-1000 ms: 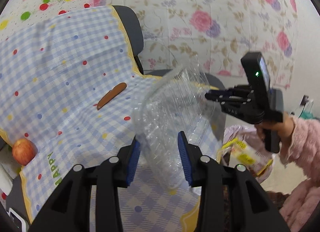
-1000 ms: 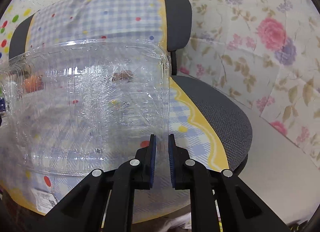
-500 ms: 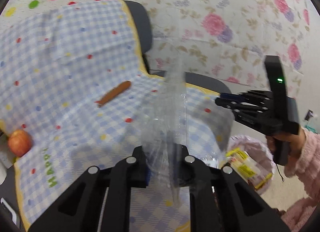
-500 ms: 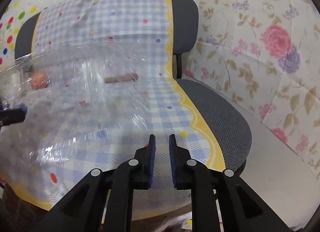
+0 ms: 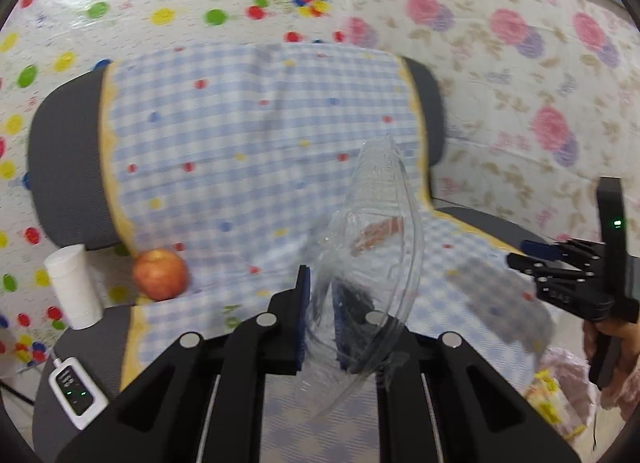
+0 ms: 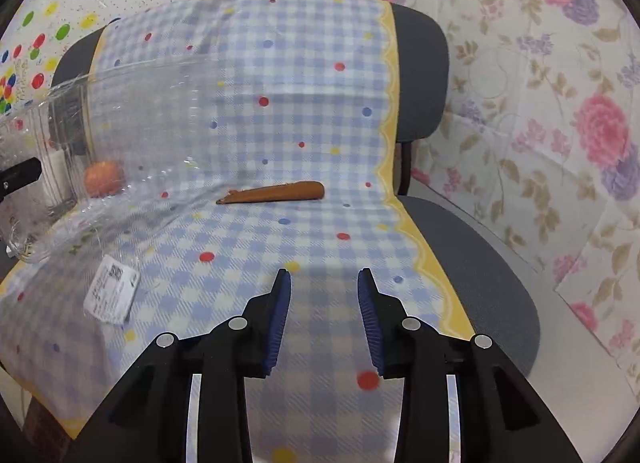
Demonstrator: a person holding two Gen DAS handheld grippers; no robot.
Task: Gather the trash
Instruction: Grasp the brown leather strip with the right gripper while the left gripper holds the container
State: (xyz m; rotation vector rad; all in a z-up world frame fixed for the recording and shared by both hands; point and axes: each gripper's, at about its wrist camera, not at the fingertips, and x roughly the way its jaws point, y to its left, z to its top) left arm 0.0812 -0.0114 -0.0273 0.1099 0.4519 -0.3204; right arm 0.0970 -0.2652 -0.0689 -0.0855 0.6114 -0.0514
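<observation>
A clear plastic container (image 5: pixel 376 247) stands edge-on above the chair, and my left gripper (image 5: pixel 320 315) is shut on its lower rim. In the right wrist view the same container (image 6: pixel 104 135) hangs at the left, with one left fingertip (image 6: pixel 20 177) behind it. My right gripper (image 6: pixel 324 315) has its jaws opening and nothing between them; it hovers over the checked cloth (image 6: pixel 304 103). From the left it shows as the right gripper (image 5: pixel 532 257), apart from the container. A brown stick-shaped scrap (image 6: pixel 276 192) and a white paper label (image 6: pixel 112 295) lie on the cloth.
An apple (image 5: pixel 160 273) rests at the cloth's left edge beside a white cup (image 5: pixel 74 287) and a white remote (image 5: pixel 76 391). A pink bag with wrappers (image 5: pixel 560 395) sits low at the right. The grey chair seat (image 6: pixel 472 263) is bare on its right side.
My right gripper let go of the container, opened and drew back. My left gripper shut on the container, rose and rolled, turning it edge-on.
</observation>
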